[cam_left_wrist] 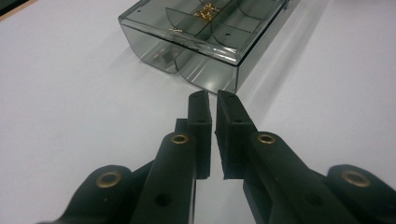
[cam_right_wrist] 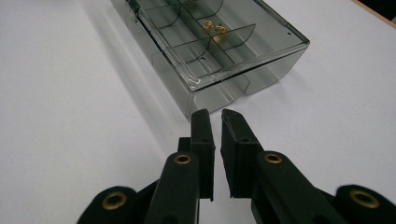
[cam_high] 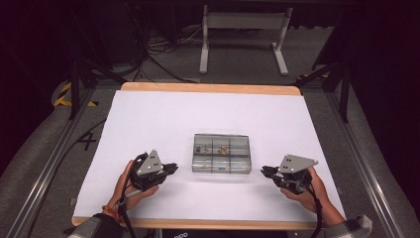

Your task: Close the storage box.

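Smoky clear plastic is what we work on: a compartment box sits near the middle of the white table, a little toward our near edge. In the high view our left gripper rests just off the box's left end and our right gripper just off its right end, both pointing inward, neither touching it.

From the left gripper view, the jaws stand a thin slit apart with nothing between them, aimed at the box's near corner; small brass parts lie in an inner compartment. We judge the jaws must open well wider before they can take a wall.

From the right gripper view, the jaws are likewise barely parted and empty, pointing at the box's end wall, where the lid's edge shows. To do this well, we should approach level from both ends together, so the light box does not slide across the table or spill its brass pieces.
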A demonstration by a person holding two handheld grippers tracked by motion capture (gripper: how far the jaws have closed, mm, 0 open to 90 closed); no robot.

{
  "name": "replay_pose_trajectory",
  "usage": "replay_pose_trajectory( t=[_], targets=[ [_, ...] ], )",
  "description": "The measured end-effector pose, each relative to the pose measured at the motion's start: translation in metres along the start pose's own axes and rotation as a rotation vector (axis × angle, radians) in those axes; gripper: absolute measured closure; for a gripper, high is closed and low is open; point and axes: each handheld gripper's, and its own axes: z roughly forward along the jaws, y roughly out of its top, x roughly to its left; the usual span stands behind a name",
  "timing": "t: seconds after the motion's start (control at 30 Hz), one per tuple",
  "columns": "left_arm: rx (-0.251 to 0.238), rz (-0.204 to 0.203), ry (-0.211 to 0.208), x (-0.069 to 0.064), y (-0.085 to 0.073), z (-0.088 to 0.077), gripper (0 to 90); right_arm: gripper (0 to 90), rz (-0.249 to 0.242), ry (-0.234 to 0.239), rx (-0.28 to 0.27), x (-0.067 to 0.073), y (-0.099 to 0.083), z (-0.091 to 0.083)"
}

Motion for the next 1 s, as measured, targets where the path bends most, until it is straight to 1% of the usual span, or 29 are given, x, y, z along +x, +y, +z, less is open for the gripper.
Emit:
replay_pose_trajectory(
  t=[0.03,0.07,0.1,0.13,0.17,0.23,0.3,0.37,0.4,0.47,0.5,0.53,0.6,0.67,0.77,0.83,0.9,0.93,0.97,1.0],
  targets=[
    [-0.003,0.0,0.002,0.0,-0.001,-0.001,84.0,82.7,0.004,-0.003,-0.003,0.0,-0.001,-0.001],
    [-0.003,0.017,0.012,0.002,-0.003,-0.004,83.8,82.2,0.006,-0.004,-0.003,-0.001,-0.002,-0.002],
    [-0.003,0.017,0.012,0.002,-0.003,-0.004,83.7,82.2,0.006,-0.004,-0.003,-0.001,-0.002,-0.002],
    [-0.013,0.006,0.02,0.005,-0.005,-0.006,83.7,81.7,0.008,-0.01,-0.001,-0.002,-0.003,-0.004],
    [-0.013,-0.003,0.028,0.008,-0.008,-0.008,83.3,79.9,0.015,-0.018,-0.003,-0.003,-0.005,-0.005],
    [-0.016,-0.019,0.041,0.011,-0.012,-0.01,82.6,79.2,0.02,-0.023,-0.006,-0.006,-0.007,-0.006],
    [-0.015,-0.026,0.046,0.013,-0.014,-0.012,82.2,77.9,0.02,-0.028,-0.009,-0.007,-0.009,-0.007],
    [-0.017,-0.032,0.049,0.016,-0.018,-0.014,81.3,77.0,0.037,-0.031,-0.015,-0.01,-0.012,-0.008],
    [-0.018,-0.043,0.06,0.017,-0.02,-0.015,80.4,76.2,0.04,-0.035,-0.017,-0.011,-0.013,-0.009],
    [-0.016,-0.048,0.069,0.019,-0.024,-0.017,79.1,75.1,0.053,-0.048,-0.019,-0.014,-0.017,-0.01],
    [-0.017,-0.057,0.068,0.02,-0.025,-0.018,77.7,74.4,0.059,-0.048,-0.02,-0.015,-0.019,-0.011],
    [-0.017,-0.053,0.075,0.021,-0.026,-0.018,76.5,73.3,0.061,-0.059,-0.021,-0.016,-0.02,-0.011],
    [-0.018,-0.066,0.077,0.023,-0.029,-0.019,73.9,71.8,0.064,-0.07,-0.024,-0.018,-0.023,-0.012],
    [-0.021,-0.075,0.089,0.024,-0.031,-0.021,71.1,69.5,0.071,-0.075,-0.038,-0.02,-0.026,-0.014],
    [-0.026,-0.081,0.104,0.026,-0.034,-0.023,66.0,67.2,0.071,-0.091,-0.042,-0.022,-0.029,-0.017],
    [-0.025,-0.087,0.105,0.026,-0.036,-0.024,62.7,65.5,0.076,-0.099,-0.054,-0.023,-0.032,-0.02],
    [-0.025,-0.086,0.121,0.027,-0.038,-0.026,60.1,63.7,0.084,-0.114,-0.061,-0.025,-0.034,-0.023],
    [-0.027,-0.086,0.121,0.028,-0.039,-0.026,58.5,63.3,0.089,-0.115,-0.066,-0.026,-0.036,-0.024],
    [-0.028,-0.095,0.122,0.028,-0.041,-0.027,56.2,61.9,0.09,-0.117,-0.069,-0.026,-0.037,-0.025],
    [-0.032,-0.099,0.13,0.029,-0.042,-0.028,53.7,60.4,0.089,-0.129,-0.074,-0.027,-0.039,-0.026]
  ],
)
